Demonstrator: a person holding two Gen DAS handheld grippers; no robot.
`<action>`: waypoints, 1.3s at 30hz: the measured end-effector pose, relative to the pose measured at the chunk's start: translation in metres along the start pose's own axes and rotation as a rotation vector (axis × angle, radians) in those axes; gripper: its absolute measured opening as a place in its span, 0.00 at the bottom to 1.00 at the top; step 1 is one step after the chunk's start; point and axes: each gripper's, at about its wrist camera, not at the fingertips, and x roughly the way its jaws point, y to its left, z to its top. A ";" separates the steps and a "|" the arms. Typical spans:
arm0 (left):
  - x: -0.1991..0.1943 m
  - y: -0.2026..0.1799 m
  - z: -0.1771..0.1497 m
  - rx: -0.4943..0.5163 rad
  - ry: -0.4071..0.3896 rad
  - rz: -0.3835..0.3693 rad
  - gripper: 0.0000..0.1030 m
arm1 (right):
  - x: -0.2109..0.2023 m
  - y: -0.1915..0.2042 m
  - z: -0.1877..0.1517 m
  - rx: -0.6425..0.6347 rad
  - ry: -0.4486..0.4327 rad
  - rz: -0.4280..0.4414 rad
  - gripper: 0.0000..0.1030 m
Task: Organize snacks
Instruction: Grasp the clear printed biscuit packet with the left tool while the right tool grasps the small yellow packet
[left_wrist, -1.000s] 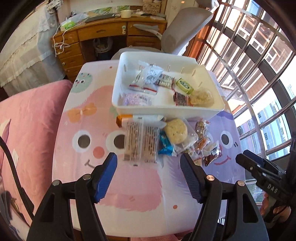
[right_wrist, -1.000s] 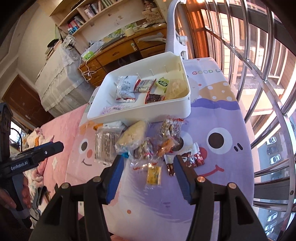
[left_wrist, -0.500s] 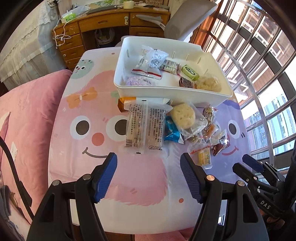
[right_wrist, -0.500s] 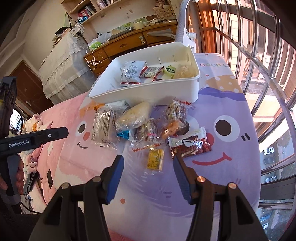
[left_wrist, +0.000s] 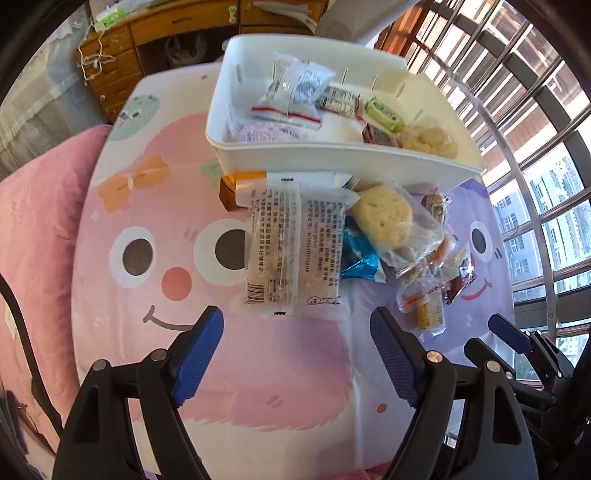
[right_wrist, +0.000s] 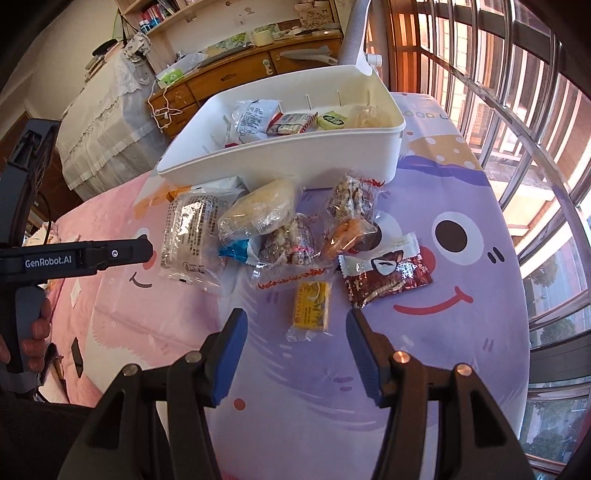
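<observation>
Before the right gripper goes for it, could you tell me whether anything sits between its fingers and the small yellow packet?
Nothing visible does. The right gripper is open, and the yellow packet lies just ahead of its fingers, at the near edge of the snack pile.

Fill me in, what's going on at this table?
A person is sorting snacks with a handheld gripper in each hand. Both the left gripper and right gripper hover with jaws open, holding nothing. The white bin already holds several packets. A pile still lies on the tablecloth in front of it; the yellow packet lies nearest the right gripper, the clear cracker pack nearest the left.
</observation>
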 end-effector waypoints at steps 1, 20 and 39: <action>0.006 0.002 0.002 0.002 0.011 -0.013 0.79 | 0.002 0.002 0.000 0.001 0.005 -0.010 0.55; 0.063 0.010 0.038 0.024 0.057 -0.067 0.81 | 0.052 0.031 -0.007 0.010 0.109 -0.227 0.54; 0.102 0.007 0.059 0.046 0.047 -0.038 0.78 | 0.083 0.026 0.002 0.013 0.154 -0.297 0.45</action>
